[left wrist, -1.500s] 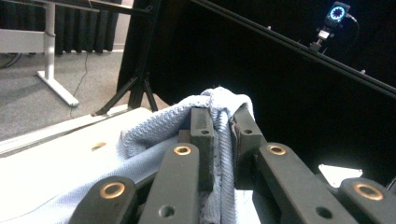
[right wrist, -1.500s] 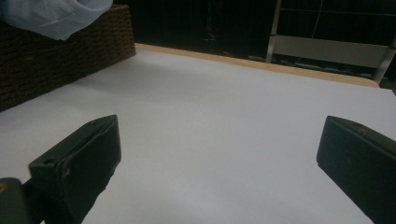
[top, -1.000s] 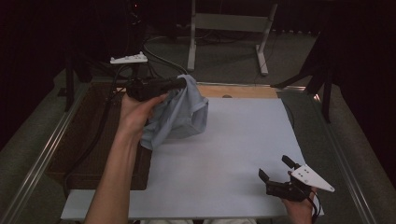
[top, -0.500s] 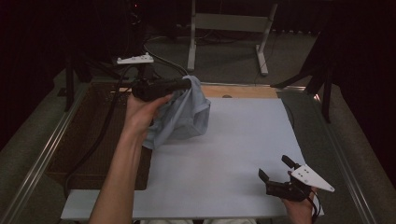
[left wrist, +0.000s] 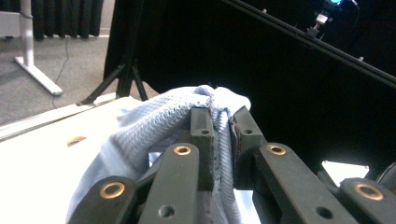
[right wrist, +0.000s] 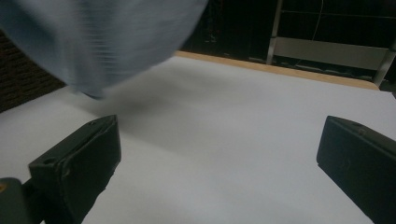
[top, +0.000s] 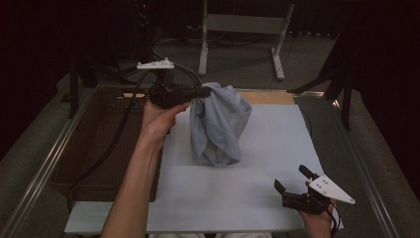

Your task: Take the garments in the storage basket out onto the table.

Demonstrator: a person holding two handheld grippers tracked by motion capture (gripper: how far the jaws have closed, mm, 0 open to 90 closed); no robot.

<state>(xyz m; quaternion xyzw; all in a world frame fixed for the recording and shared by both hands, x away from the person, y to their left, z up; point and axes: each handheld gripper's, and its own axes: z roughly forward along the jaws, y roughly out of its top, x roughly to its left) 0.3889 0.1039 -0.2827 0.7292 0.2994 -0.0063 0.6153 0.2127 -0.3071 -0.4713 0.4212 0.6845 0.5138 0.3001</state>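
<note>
Two grippers at work, left gripper (top: 205, 92) pinched a pale blue cloth (top: 218, 124) hanging above the white sheet (top: 277, 144), right gripper (top: 292, 181) spread wide near the front edge, dark mesh tray (top: 94, 139) alongside, no writing legible.

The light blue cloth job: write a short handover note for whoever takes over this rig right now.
Left gripper: shut on the light blue cloth, pinching its top edge, held up over the white mat.
Right gripper: open, low over the mat's near right corner, holding nothing.
Done: cloth lifted; it hangs bunched, its lower end at or just above the mat.
Left: probably grasp a second edge with the right gripper, then spread it.
</note>
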